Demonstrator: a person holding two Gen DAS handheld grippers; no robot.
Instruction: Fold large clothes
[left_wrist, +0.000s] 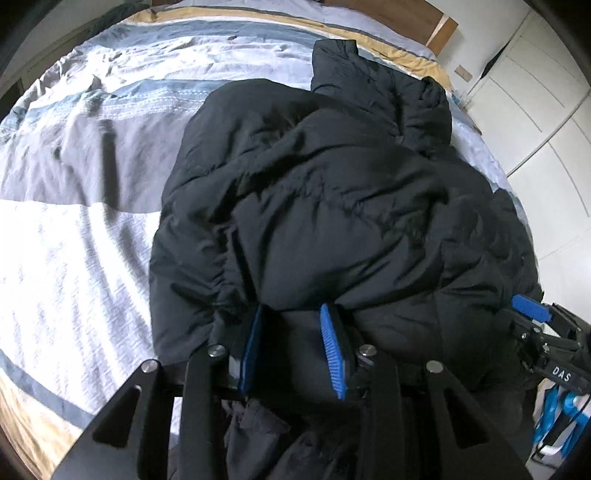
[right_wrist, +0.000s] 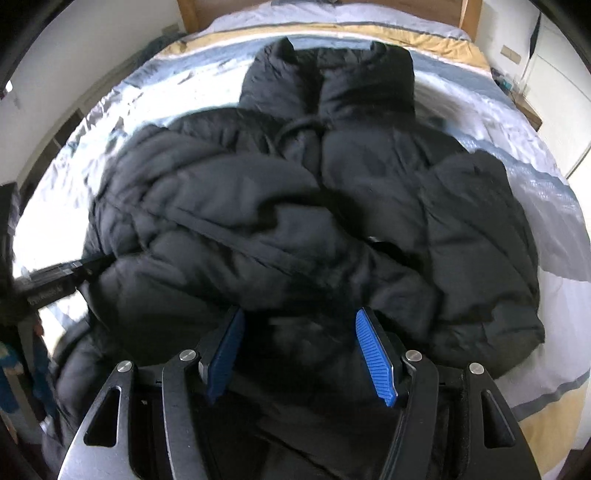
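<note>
On the left side, the left hand-held gripper has its two blue pads drawn fairly close together, with a bunched fold of the black puffer jacket between them; the fabric gathers into pleats right at the pads, so it looks pinched there, at the jacket's near hem. The jacket spreads away from this hand-held gripper, up and slightly to the right across the bed, and its dark bulk fills the middle of the view. To the right, the right hand-held gripper has its pads set noticeably wider, and a thick roll of the same near hem sits between them; whether the pads actually press on the padding I cannot tell. In the left wrist view this second hand-held gripper appears at the right edge, just beside the jacket's near corner, so both tools are at the same near edge of the garment, one on each side. Counting: one jacket, two hand-held grippers, one bed under a striped cover of grey, white and tan. The jacket's long axis runs from the near hem at the pads away toward the wooden headboard, with its hood pointing at that far end. One sleeve lies along the right side, folded down over the body.
</note>
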